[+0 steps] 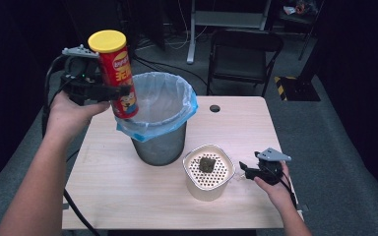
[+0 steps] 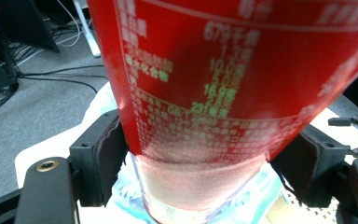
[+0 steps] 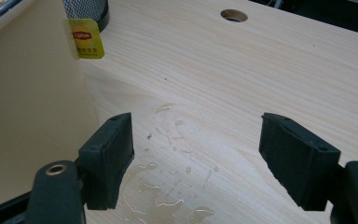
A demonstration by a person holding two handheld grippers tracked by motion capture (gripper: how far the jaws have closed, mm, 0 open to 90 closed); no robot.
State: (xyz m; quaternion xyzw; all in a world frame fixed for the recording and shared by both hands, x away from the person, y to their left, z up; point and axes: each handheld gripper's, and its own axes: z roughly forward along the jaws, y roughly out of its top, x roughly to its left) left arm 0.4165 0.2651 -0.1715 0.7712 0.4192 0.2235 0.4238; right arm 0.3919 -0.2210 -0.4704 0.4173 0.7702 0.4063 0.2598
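My left gripper (image 1: 120,92) is shut on a red chip can (image 1: 118,73) with a yellow lid, held upright and raised over the left rim of the mesh bin (image 1: 160,147) lined with a blue bag (image 1: 165,101). In the left gripper view the red can (image 2: 223,79) stands close up, and both pads of my left gripper (image 2: 203,163) press its sides. My right gripper (image 1: 244,171) rests low at the table's right, open, beside a cream container (image 1: 208,184). In the right gripper view nothing lies between the jaws of my right gripper (image 3: 196,158).
A dark wet clump (image 1: 207,164) lies on the cream container's perforated top. A yellow Lipton tag (image 3: 88,39) hangs down its wall (image 3: 28,102). Water drops (image 3: 168,186) wet the wooden table (image 1: 128,187). A cable hole (image 1: 214,108) and a folding chair (image 1: 243,59) lie beyond.
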